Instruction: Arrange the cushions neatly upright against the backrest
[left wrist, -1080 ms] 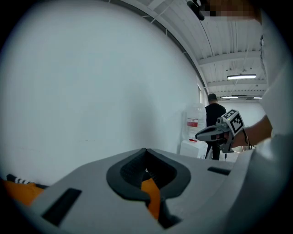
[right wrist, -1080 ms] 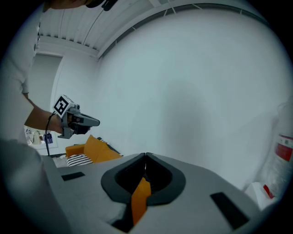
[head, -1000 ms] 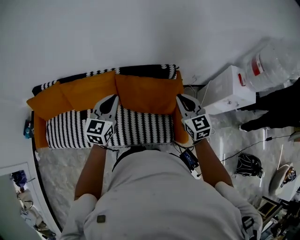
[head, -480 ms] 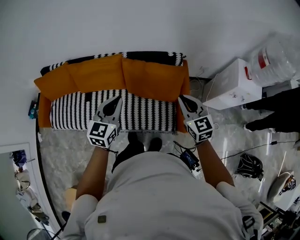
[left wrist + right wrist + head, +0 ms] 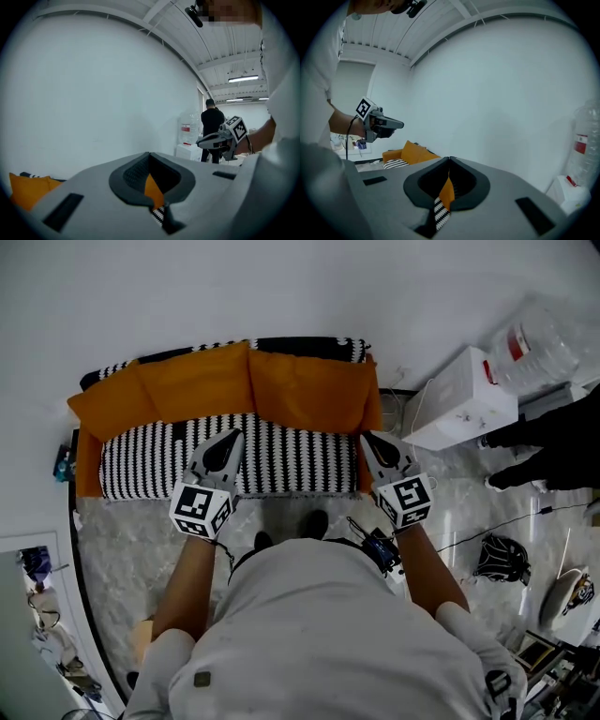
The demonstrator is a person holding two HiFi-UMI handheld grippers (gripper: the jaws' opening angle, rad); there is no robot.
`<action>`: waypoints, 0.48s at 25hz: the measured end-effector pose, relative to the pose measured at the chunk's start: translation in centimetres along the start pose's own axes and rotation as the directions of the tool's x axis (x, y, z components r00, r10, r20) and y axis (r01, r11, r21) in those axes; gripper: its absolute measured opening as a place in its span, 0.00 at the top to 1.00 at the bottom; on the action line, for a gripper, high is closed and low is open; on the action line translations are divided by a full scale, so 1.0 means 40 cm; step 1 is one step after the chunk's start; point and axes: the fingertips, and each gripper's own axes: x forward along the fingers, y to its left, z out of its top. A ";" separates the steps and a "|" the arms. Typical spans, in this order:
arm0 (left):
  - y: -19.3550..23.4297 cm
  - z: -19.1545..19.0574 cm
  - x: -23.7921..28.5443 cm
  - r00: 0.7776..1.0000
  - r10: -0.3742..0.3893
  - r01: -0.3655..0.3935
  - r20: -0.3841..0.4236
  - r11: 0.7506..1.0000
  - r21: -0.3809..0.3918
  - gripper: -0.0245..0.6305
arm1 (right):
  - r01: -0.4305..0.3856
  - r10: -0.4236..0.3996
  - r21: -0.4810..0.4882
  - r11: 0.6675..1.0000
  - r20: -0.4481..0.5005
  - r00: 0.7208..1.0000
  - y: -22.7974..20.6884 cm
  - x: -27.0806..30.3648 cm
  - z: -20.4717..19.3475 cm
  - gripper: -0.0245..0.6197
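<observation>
Black-and-white stripes cover the sofa (image 5: pixel 141 460) seat, and its backrest (image 5: pixel 309 341) runs along the far edge. Three orange cushions (image 5: pixel 202 381) line that backrest, long axis left to right, directly beyond your tools. The leftmost cushion (image 5: pixel 105 407) sits skewed at the sofa's left end and probably needs correcting. Your left gripper (image 5: pixel 225 442) is nearer to it than your right gripper (image 5: pixel 372 444), which is at the seat's right end. Both have jaws pressed together, holding nothing. Only the head view shows the whole row; the right gripper view shows the leftmost cushion side-on.
</observation>
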 end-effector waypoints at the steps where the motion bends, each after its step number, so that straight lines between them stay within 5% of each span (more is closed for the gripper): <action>1: 0.010 0.003 -0.029 1.000 0.000 0.000 0.008 1.000 0.000 0.95 | -0.001 0.001 0.001 1.000 -0.002 1.000 0.031 -0.001 0.002 0.92; 12: 0.126 -0.028 -0.331 0.999 -0.017 0.017 0.038 1.000 0.017 0.95 | 0.016 -0.016 0.015 1.000 0.023 1.000 0.328 0.006 0.063 0.92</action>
